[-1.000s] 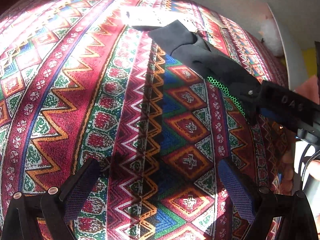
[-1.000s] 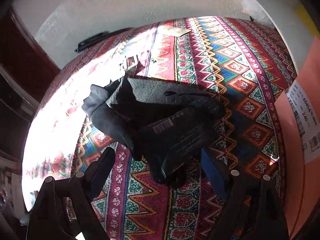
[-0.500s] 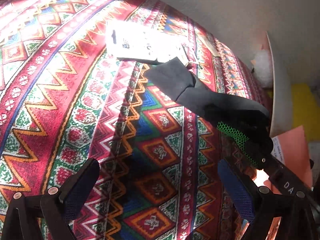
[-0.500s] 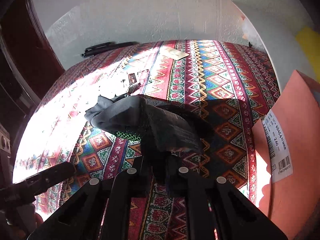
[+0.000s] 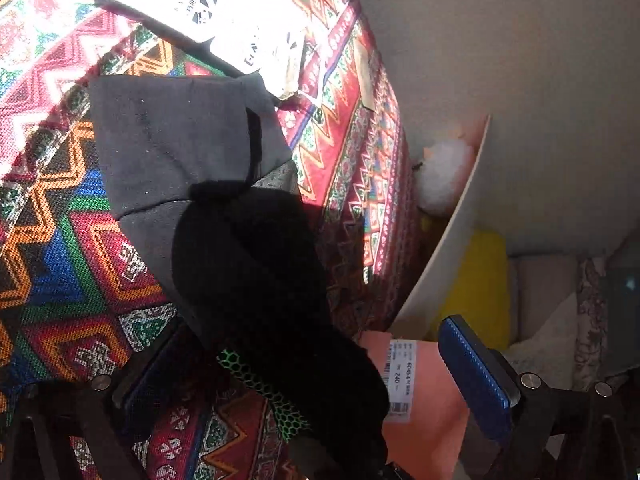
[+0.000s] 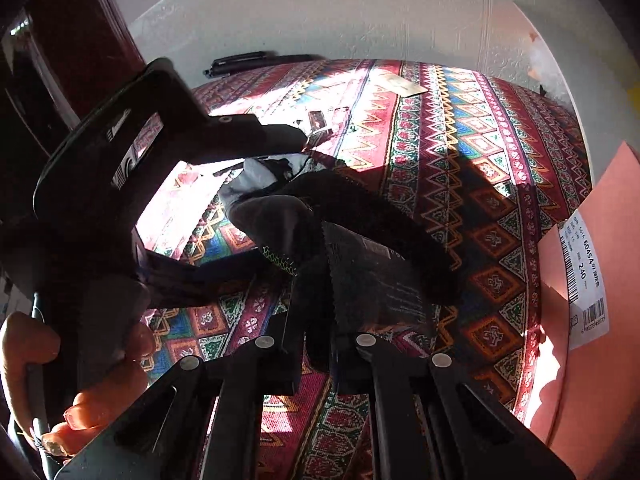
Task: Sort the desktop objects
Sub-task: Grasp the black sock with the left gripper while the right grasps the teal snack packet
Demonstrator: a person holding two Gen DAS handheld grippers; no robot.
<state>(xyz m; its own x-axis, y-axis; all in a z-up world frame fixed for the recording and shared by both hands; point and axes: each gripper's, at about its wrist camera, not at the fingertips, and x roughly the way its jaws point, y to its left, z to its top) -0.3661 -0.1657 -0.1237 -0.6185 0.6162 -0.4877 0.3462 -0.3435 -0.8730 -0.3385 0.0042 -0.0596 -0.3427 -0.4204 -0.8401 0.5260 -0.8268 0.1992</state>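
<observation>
**Black glove pinched on the patterned cloth**

The right gripper has its fingers clamped on the cuff end of the black glove, which drapes over the patterned tablecloth. The left gripper stands wide apart, straddling the glove's green-trimmed end without touching.

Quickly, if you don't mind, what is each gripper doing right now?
Left gripper: open, holding nothing, jaws either side of the glove.
Right gripper: shut on the glove.
</observation>
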